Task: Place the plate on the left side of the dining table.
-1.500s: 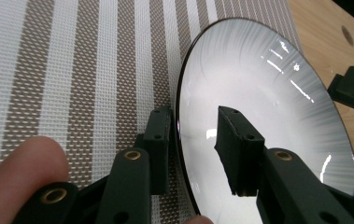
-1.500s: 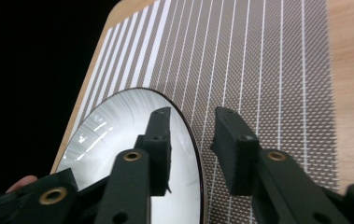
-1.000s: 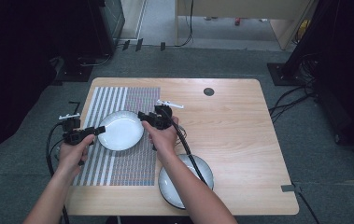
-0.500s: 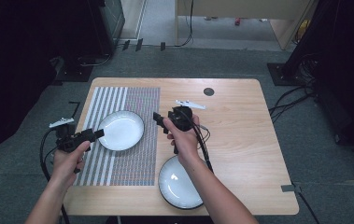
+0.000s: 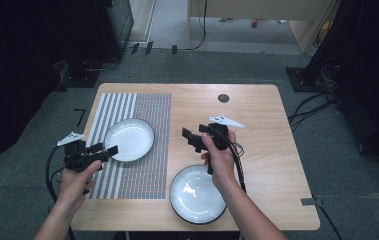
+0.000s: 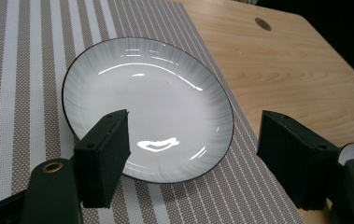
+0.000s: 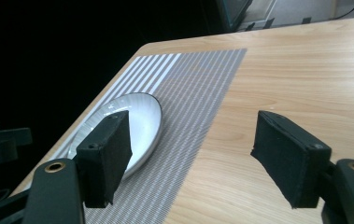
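Note:
A white plate with a dark rim (image 5: pixel 129 139) (image 6: pixel 151 107) (image 7: pixel 142 116) lies on the striped placemat (image 5: pixel 142 107) (image 6: pixel 25 70) (image 7: pixel 198 93). A second plate (image 5: pixel 197 194) sits on the bare wood near the table's front edge. My left gripper (image 5: pixel 106 149) (image 6: pixel 195 123) hovers just off the first plate's left rim, open, apart from it. My right gripper (image 5: pixel 191 139) (image 7: pixel 191 126) is held above the wood to the right of the placemat, open. Both pairs of jaws have just been opening, with nothing between them.
The wooden table (image 5: pixel 257 125) has a round black cable hole (image 5: pixel 223 98) at the back. Cables trail from both grippers toward the person. Dark cabinets and floor cables surround the table. The left gripper (image 7: pixel 2 144) shows at the left edge of the right gripper view.
Both grippers stood at the rims of the plate on the placemat; they have let go and drawn apart, the left outward to the left, the right farther to the right.

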Demonstrator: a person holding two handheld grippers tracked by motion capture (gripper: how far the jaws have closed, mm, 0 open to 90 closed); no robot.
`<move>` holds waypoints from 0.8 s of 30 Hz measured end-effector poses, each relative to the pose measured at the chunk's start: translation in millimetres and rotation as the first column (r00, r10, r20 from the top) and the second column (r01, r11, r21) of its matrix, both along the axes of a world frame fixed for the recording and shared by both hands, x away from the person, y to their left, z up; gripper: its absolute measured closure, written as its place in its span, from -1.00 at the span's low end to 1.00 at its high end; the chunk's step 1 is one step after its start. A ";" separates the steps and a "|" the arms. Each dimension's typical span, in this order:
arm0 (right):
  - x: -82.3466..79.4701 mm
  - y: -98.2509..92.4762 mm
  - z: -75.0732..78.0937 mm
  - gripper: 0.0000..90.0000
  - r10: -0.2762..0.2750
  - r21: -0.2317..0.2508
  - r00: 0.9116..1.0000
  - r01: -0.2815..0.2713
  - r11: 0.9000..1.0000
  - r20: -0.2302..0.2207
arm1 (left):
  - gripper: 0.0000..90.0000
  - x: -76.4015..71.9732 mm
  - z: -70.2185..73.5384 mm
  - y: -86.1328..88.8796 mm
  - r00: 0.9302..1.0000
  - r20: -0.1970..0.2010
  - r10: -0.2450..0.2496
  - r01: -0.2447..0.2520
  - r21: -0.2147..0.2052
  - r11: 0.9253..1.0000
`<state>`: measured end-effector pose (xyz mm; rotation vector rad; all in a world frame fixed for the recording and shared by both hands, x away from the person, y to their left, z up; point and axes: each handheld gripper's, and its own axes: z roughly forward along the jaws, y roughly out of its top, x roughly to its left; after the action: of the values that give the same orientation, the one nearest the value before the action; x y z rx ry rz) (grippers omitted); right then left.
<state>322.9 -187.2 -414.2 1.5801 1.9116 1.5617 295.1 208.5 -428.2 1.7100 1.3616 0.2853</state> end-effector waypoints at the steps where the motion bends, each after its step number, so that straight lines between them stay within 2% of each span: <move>1: -2.8 -3.9 0.3 -0.39 -0.006 -0.008 1.000 0.006 1.000 0.006 | -0.48 -2.4 -0.7 -1.6 1.000 0.003 -0.002 0.002 0.008 1.000; 4: -14.0 -19.7 -1.7 -0.41 -0.016 -0.018 1.000 0.016 1.000 0.012 | -0.56 -13.4 -5.5 -8.2 1.000 0.014 -0.020 0.019 0.028 0.999; 5: -14.0 -19.7 -1.7 -0.41 -0.016 -0.018 1.000 0.016 1.000 0.012 | -0.56 -13.4 -5.5 -8.2 1.000 0.014 -0.020 0.019 0.028 0.999; 6: -19.7 -27.6 -3.9 -0.42 -0.019 -0.026 1.000 0.020 0.999 0.015 | -0.57 -18.9 -8.2 -11.4 1.000 0.015 -0.026 0.025 0.039 0.999; 9: -27.5 -39.4 -8.5 -0.43 -0.023 -0.015 1.000 0.022 1.000 -0.004 | -0.58 -25.8 -12.1 -16.1 0.999 0.015 -0.030 0.029 0.046 0.998; 12: -34.1 -50.4 -13.5 -0.45 -0.040 -0.029 0.999 0.040 0.999 0.003 | -0.58 -31.3 -15.6 -21.7 0.999 0.019 -0.034 0.033 0.063 0.997; 15: -40.5 -61.8 -18.1 -0.45 -0.055 -0.038 0.998 0.055 0.998 0.005 | -0.58 -35.3 -17.8 -24.6 0.999 0.020 -0.042 0.040 0.058 0.998; 18: -46.0 -74.5 -22.2 -0.45 -0.071 -0.046 0.997 0.071 0.996 0.006 | -0.58 -43.6 -22.7 -29.0 0.999 0.015 -0.042 0.042 0.034 0.999; 21: -49.8 -83.1 -24.6 -0.45 -0.079 -0.056 0.997 0.079 0.995 0.009 | -0.57 -47.5 -25.2 -31.0 0.999 0.009 -0.050 0.050 0.031 0.998; 24: -57.5 -100.4 -30.0 -0.45 -0.101 -0.070 0.995 0.101 0.992 0.011 | -0.56 -53.7 -29.7 -33.9 0.998 0.003 -0.056 0.056 0.040 0.998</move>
<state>265.4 -287.6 -444.2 1.6130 1.8313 1.4417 241.4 174.6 -457.8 1.7766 1.3107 0.2855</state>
